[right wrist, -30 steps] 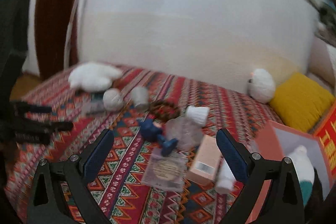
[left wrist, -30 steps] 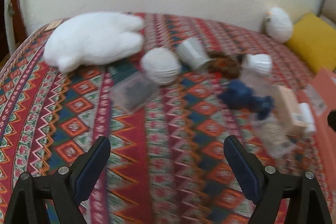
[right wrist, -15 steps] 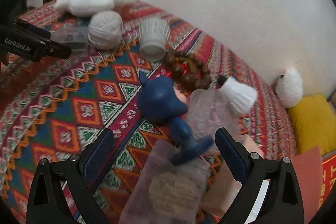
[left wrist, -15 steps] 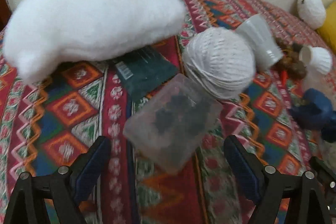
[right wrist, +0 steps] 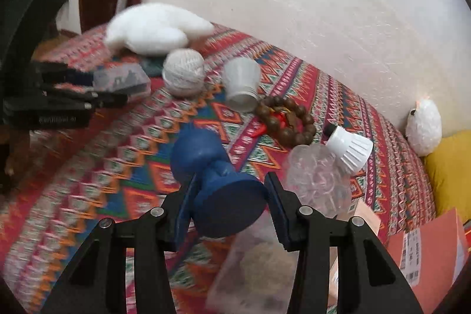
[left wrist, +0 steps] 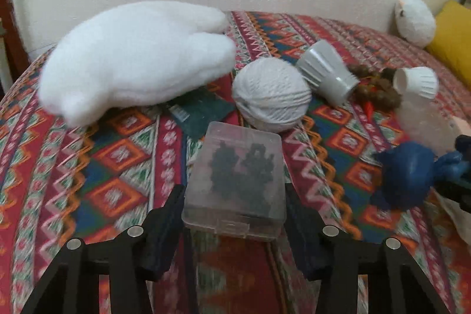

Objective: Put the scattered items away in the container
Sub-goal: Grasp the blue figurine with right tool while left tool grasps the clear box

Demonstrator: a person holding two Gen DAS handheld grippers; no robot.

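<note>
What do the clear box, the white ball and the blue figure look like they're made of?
The clear box looks like thin frosted plastic: dark contents show through its walls. The white ball looks like wound cotton string or yarn, with crossing strands visible. The blue figure looks like matte moulded plastic or rubber, smooth and uniformly coloured; which one is unclear.

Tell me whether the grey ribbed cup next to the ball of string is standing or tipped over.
Tipped over. The grey ribbed cup lies on its side on the patterned cloth, beside the ball of string.
</note>
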